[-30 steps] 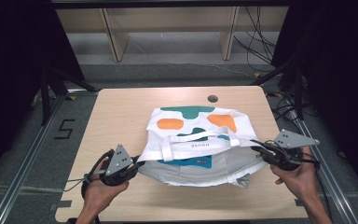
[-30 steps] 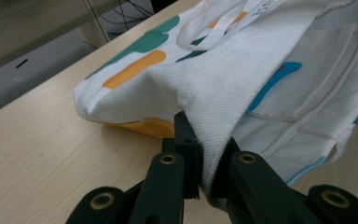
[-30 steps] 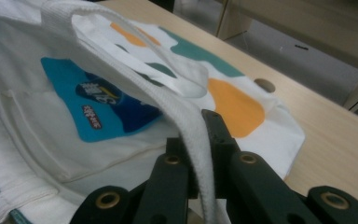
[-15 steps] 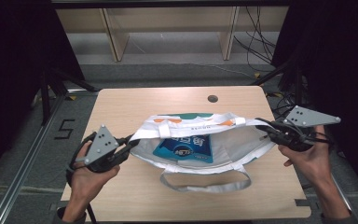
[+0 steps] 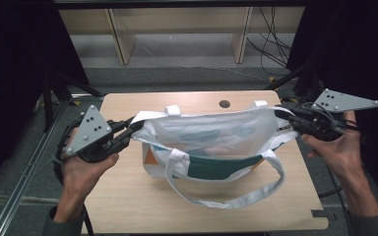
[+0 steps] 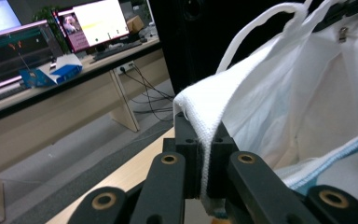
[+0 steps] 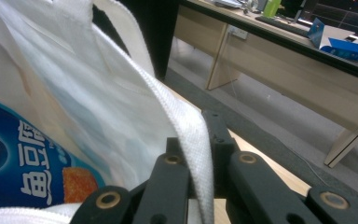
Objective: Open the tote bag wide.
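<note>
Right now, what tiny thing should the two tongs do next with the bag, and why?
Probably lower the bag gently onto the table. The left tongs and right tongs each pinch a top edge, the mouth is stretched open, and a blue packet sits inside.

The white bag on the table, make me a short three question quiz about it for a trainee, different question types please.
1. True or false: the left tool and the right tool each pinch an edge of the white bag.
2. Multiple choice: where does the bag's near handle lie? A) draped on the table toward the person, B) clamped in the right tool, C) hooked over the shelf.
3. Fill in: the packet seen inside the bag in the right gripper view is mainly ____ in colour.

Key: 1 true; 2 A; 3 blue.
</note>
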Demonstrator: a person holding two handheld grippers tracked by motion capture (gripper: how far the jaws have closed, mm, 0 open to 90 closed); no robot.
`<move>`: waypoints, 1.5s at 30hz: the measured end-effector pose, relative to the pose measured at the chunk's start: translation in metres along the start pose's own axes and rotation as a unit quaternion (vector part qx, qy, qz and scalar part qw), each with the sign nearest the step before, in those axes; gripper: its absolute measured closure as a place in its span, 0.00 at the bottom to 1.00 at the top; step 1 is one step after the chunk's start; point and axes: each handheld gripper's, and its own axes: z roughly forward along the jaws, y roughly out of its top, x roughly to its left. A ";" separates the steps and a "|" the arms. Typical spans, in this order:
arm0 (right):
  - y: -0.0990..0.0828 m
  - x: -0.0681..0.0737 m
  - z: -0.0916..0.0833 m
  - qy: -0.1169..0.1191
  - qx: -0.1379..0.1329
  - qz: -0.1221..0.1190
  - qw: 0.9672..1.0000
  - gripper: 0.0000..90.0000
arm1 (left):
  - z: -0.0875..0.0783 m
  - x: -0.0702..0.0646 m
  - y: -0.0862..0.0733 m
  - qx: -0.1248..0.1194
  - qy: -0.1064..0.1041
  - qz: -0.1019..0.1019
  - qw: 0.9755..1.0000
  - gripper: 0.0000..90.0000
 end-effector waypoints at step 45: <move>-0.018 -0.036 0.074 -0.030 0.067 0.072 0.995 0.76 | 0.084 0.043 -0.096 0.058 0.008 -0.117 0.991 0.95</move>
